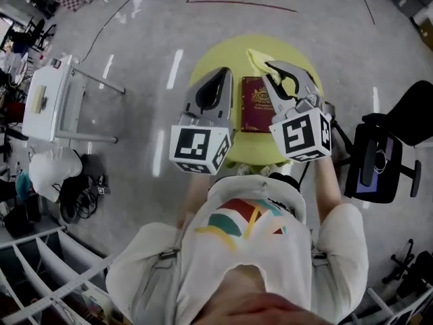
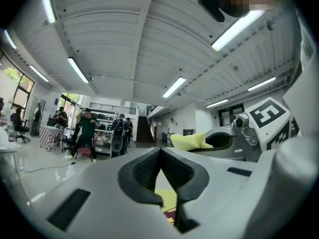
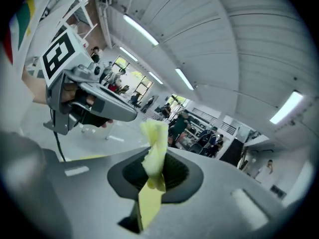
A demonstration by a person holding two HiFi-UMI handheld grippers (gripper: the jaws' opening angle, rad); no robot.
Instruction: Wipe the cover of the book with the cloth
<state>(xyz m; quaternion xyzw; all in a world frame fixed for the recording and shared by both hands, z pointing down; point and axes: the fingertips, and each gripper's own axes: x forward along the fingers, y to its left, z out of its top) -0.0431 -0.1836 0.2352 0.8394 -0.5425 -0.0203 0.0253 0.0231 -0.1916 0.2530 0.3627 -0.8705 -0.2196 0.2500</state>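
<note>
Altogether: one book [image 1: 256, 104], one cloth [image 1: 259, 59], left gripper [image 1: 220, 74], right gripper [image 1: 272, 66].

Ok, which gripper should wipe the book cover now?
Right, I'd say. The right gripper is shut on the yellow cloth, whose free end sticks out past the jaws. The left gripper is shut on nothing. Both are held above the yellow table, either side of the red book.
</note>
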